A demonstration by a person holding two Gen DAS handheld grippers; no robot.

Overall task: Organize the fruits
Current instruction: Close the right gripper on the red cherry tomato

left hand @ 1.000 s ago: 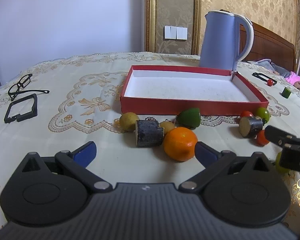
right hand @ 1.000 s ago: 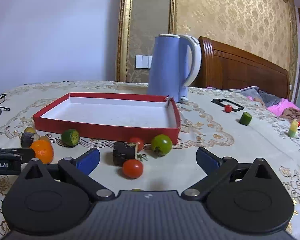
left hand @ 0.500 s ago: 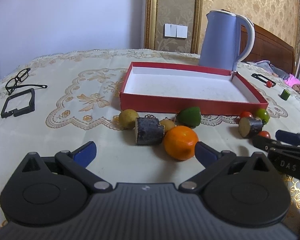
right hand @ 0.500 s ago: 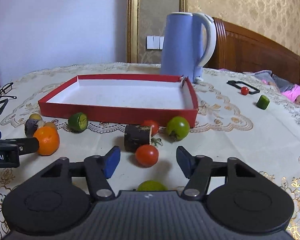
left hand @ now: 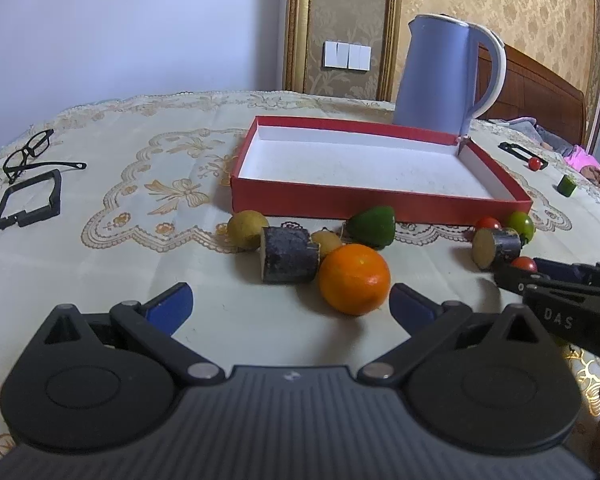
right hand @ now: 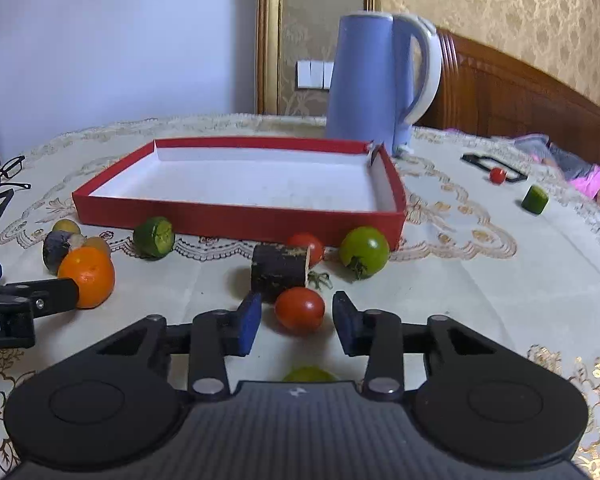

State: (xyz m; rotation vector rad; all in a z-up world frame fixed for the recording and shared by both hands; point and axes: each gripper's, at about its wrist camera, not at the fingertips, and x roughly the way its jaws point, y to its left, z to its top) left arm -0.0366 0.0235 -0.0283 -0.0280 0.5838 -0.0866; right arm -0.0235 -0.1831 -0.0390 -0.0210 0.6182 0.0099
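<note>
Right tool jaws just narrowed around red tomato on table, near red tray; pads not yet touching. Left tool wide, empty. Grasp looks imminent.

Right gripper: jaws just closing, red tomato between, pads not touching.
Box: red, behind.
Orange: far left.
Kettle: behind box.
</note>
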